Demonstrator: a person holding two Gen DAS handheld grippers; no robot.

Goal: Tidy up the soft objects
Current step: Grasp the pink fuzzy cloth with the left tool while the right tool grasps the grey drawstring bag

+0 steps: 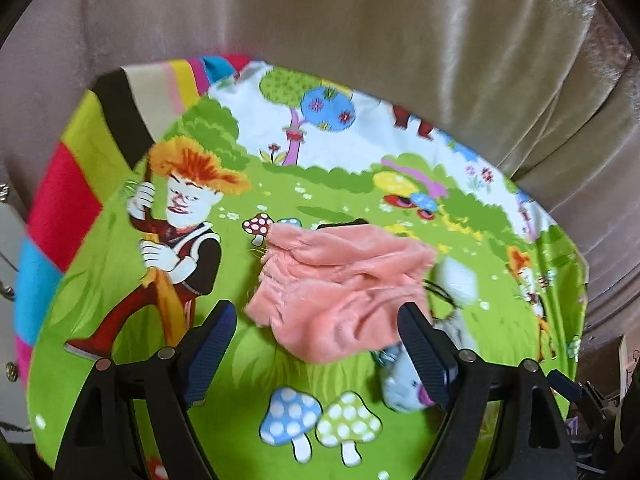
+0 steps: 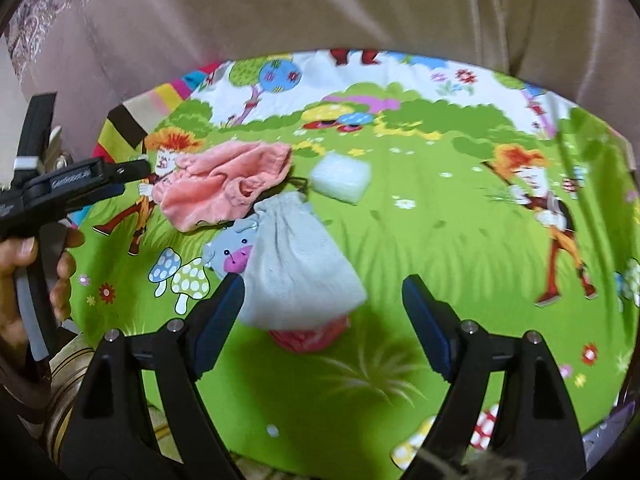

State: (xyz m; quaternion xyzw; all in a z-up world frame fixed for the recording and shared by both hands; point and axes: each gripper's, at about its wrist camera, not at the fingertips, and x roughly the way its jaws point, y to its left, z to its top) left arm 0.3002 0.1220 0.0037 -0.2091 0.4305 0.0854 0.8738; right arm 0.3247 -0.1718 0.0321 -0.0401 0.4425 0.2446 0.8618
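Right gripper (image 2: 322, 316) spread, empty, above grey pouch (image 2: 298, 264); left gripper (image 1: 316, 344) spread; lettering unreadable.

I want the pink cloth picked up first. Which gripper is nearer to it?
Left. The left gripper hangs right over the pink cloth, jaws open around its near edge. The right gripper is farther off, over the grey pouch.

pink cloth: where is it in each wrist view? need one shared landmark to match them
Left wrist: pink cloth sits centre, just beyond and between the open left tool's fingers.
Right wrist: pink cloth sits left of centre, well beyond the right tool.
Shared landmark: the blue and green mushroom pair printed on the sheet, just nearer the camera than the cloth.
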